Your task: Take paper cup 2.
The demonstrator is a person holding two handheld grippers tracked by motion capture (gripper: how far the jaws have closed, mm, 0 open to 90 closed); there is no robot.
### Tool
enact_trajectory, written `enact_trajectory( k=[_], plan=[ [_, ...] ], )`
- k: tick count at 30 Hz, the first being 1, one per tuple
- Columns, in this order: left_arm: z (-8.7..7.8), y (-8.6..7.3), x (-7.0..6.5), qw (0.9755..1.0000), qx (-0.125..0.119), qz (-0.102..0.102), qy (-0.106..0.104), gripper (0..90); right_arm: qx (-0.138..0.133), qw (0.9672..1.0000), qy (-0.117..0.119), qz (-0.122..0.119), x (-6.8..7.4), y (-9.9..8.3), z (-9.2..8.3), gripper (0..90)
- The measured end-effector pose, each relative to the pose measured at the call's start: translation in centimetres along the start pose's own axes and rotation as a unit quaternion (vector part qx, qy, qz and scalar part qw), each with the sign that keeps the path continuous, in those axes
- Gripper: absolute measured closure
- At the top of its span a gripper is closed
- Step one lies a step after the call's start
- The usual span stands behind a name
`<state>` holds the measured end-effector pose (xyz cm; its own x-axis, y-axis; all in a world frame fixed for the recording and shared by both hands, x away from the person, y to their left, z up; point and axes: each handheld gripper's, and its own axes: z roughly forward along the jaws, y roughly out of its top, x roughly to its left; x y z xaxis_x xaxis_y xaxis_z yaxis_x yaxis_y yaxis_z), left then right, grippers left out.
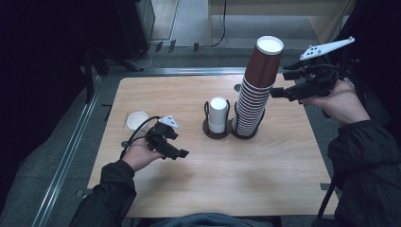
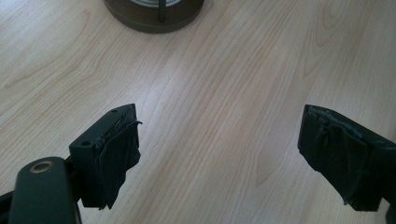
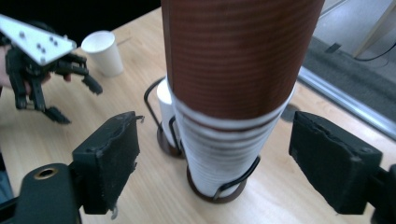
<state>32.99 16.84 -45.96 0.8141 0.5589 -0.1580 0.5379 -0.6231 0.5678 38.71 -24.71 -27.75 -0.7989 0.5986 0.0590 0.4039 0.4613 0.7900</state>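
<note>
A tall stack of brown paper cups stands in a black wire holder at the table's middle. Beside it on the left, a short stack of white cups sits in a second holder. My right gripper hovers level at the right of the brown stack's upper part. In the right gripper view its open jaws stand either side of the brown stack, touching nothing. My left gripper hangs open over bare wood at the front left. In its own view the jaws are wide apart and hold nothing.
A single white cup stands upright near the table's left edge, behind my left hand. The holder's dark round base lies just ahead of the left jaws. Bare wood spreads across the front of the table.
</note>
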Motion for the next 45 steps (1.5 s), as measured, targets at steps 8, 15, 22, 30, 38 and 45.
enact_trajectory(
  k=[8,15,22,30,38,45],
  plan=[
    [0.1,0.0,0.0,1.0,0.002,0.001,-0.002,12.8,-0.012,0.9999,-0.003,0.002,-0.1,2.6,0.4,14.0],
    [0.1,-0.1,0.0,1.0,0.004,0.002,-0.001,12.8,-0.028,0.9995,-0.01,0.011,-0.7,3.8,1.7,13.9],
    [0.1,-0.2,0.1,1.0,0.006,0.005,-0.003,12.8,-0.02,0.9997,-0.017,0.002,-0.6,4.8,3.0,13.3],
    [0.2,-0.2,0.2,1.0,0.007,0.005,-0.003,12.8,-0.022,0.9991,-0.026,-0.026,-0.3,5.3,3.2,15.3],
    [0.2,-0.5,0.2,0.9999,0.012,0.001,-0.005,13.1,-0.008,0.9992,-0.025,-0.029,-0.3,5.6,3.1,15.8],
    [0.4,-0.6,0.3,0.9998,0.019,0.003,-0.004,13.1,-0.026,0.9988,-0.025,-0.033,-0.2,6.2,2.4,17.0]
  ],
)
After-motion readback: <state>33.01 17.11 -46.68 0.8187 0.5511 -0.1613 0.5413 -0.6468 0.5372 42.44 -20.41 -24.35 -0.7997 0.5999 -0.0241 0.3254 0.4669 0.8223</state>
